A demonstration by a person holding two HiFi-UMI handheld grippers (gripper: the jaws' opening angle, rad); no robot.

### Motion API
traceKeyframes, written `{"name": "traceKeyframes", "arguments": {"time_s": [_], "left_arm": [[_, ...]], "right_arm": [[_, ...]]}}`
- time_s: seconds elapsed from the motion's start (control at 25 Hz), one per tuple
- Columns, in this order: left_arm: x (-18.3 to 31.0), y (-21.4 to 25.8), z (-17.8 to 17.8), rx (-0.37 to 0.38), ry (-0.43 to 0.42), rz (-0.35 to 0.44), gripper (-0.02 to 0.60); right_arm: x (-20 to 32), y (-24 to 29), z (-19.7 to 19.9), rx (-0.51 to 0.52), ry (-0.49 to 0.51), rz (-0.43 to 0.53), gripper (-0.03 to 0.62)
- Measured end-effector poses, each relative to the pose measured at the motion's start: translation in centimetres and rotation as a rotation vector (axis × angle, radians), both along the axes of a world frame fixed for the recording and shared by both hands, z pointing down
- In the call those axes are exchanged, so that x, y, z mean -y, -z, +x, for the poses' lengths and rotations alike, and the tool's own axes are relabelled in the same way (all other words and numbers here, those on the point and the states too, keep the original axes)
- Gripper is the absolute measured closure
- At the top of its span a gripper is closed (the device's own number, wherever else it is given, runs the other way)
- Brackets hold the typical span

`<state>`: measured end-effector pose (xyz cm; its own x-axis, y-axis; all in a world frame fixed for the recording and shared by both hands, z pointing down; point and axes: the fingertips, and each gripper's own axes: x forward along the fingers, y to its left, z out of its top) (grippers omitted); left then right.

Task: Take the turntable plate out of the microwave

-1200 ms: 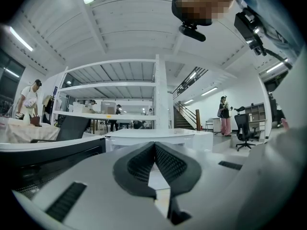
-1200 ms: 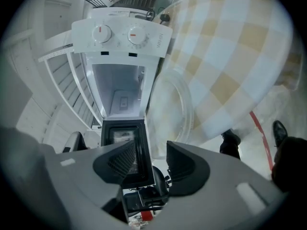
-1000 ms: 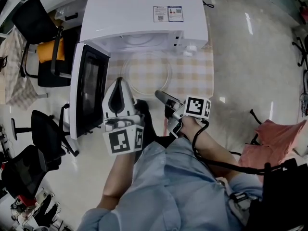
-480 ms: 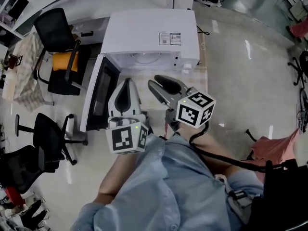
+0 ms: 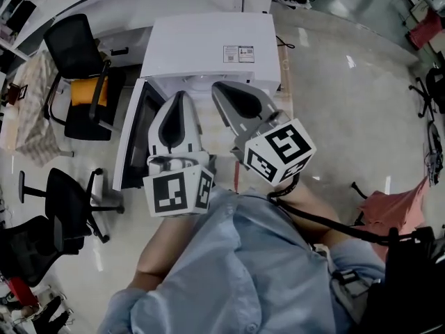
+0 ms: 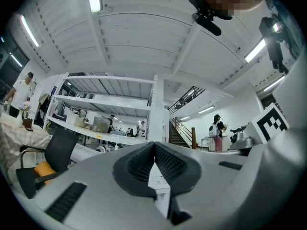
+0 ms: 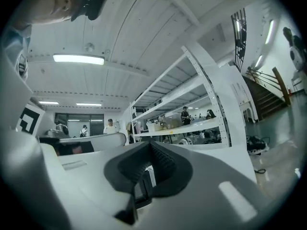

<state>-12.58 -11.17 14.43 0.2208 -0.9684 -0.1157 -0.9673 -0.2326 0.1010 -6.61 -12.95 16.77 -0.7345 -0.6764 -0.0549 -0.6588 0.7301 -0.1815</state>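
Both grippers were raised in mid frame, covering the front of the microwave. The left gripper had its jaws pressed together with nothing in them. The right gripper had just been closing; its jaws met fully and were also empty. The turntable plate showed in no view and was likely hidden behind the grippers. Risk: a gripper lowered blind could clip the unseen plate, or the left gripper could strike the open door at centre left.
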Motion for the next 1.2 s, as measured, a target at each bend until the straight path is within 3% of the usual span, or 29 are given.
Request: {"name": "traceKeyframes", "arguments": {"time_s": [0.44, 1.2], "left_arm": [[1.2, 0.1, 1.2, 0.002, -0.035, -0.007, 0.574], [1.0, 0.4, -0.7, -0.021, 0.003, 0.002, 0.574]], "right_arm": [[0.4, 2.9, 0.9, -0.023, -0.057, 0.103, 0.594], [-0.5, 2.8, -0.2, 0.010, -0.026, 0.104, 0.594]]}}
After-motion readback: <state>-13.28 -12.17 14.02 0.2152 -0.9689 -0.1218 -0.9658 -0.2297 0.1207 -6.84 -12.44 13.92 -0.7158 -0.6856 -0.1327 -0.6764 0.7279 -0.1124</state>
